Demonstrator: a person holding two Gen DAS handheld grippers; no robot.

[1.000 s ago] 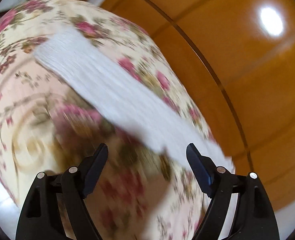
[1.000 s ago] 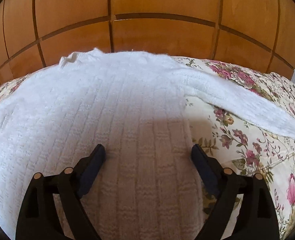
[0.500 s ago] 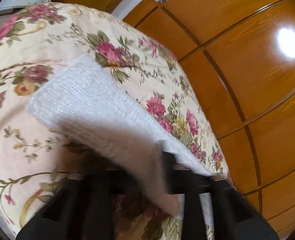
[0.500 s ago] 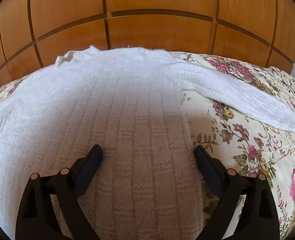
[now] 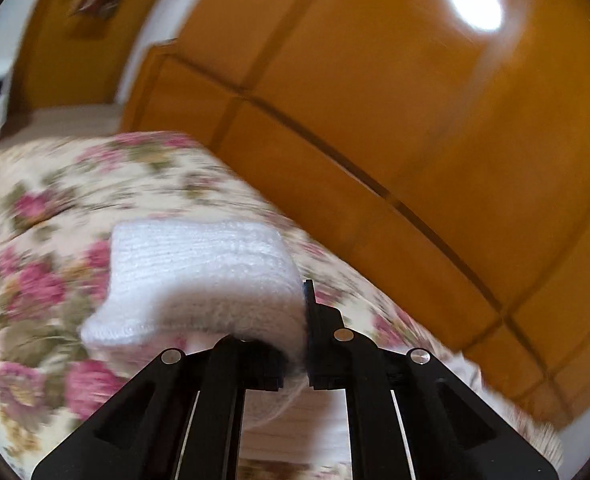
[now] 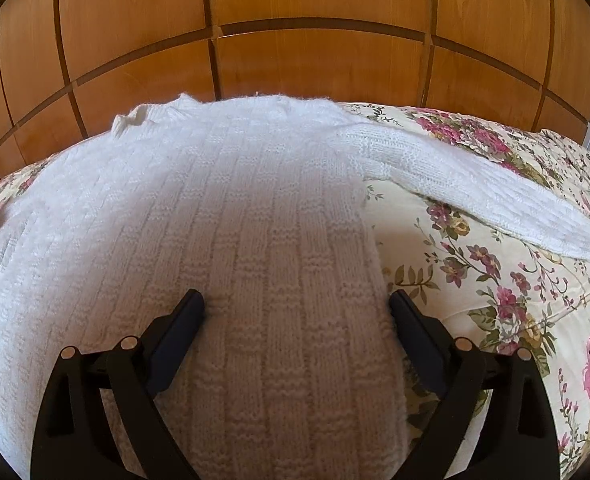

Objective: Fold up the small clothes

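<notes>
- Here the left tool [image 5: 295, 344] pinches the white sweater's sleeve cuff [image 5: 199, 276], lifted clear of the bed [image 5: 35, 208] for folding inward.
- The right tool [image 6: 297, 320], jaws wide, presses the sweater body [image 6: 223, 208] beneath it flat, holding nothing.

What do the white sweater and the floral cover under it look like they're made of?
White sweater: soft knitted yarn, likely wool or acrylic; ribbed stitch pattern, fuzzy surface. Floral cover: thin woven fabric, probably cotton; smooth, matte, printed roses, light creases.
</notes>
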